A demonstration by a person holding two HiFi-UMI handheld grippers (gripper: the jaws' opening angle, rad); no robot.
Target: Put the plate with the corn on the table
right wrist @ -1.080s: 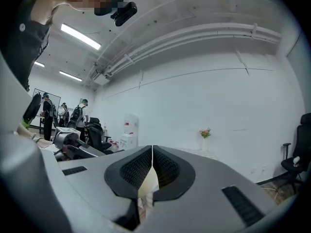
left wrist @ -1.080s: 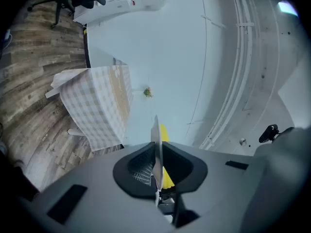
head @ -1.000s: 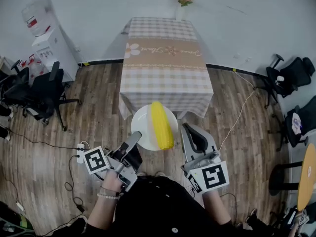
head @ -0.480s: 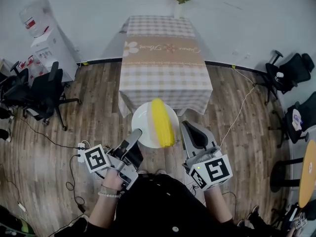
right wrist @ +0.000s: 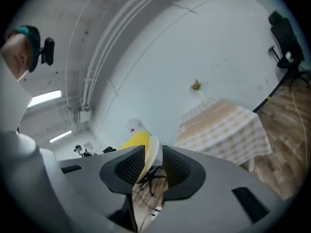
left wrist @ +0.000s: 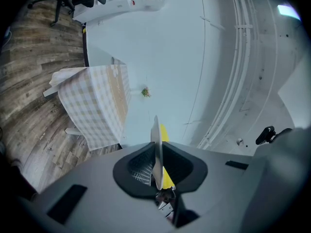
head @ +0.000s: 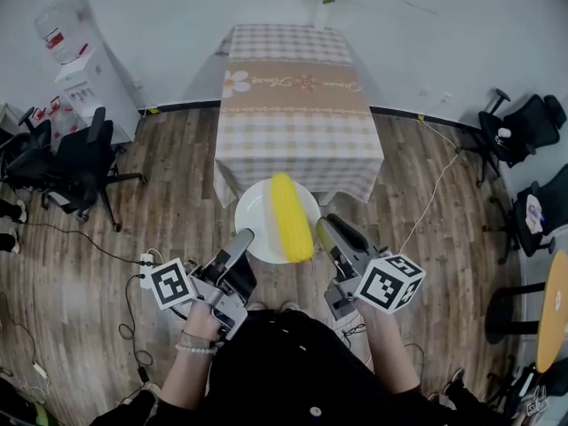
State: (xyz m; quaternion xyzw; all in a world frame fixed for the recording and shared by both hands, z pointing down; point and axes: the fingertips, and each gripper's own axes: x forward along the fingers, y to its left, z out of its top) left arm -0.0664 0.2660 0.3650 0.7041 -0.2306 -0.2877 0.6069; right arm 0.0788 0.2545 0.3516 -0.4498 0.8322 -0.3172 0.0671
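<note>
Plate (head: 257,216): held in the air, corn (head: 288,216) on it; table (head: 293,122) well apart at 12 o'clock.
Left gripper (head: 241,238): clamped on plate edge, 7 o'clock.
Right gripper (head: 327,227): jaws apart around edge, 4 o'clock.
Advice: close right, carry level; corn may roll.

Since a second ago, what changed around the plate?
The right gripper rolled over and swung in to the right rim of the plate, which now sits between its open jaws, not yet clamped. Unchanged: left gripper shut on the left rim, corn lying on the plate, plate held short of the table.
</note>
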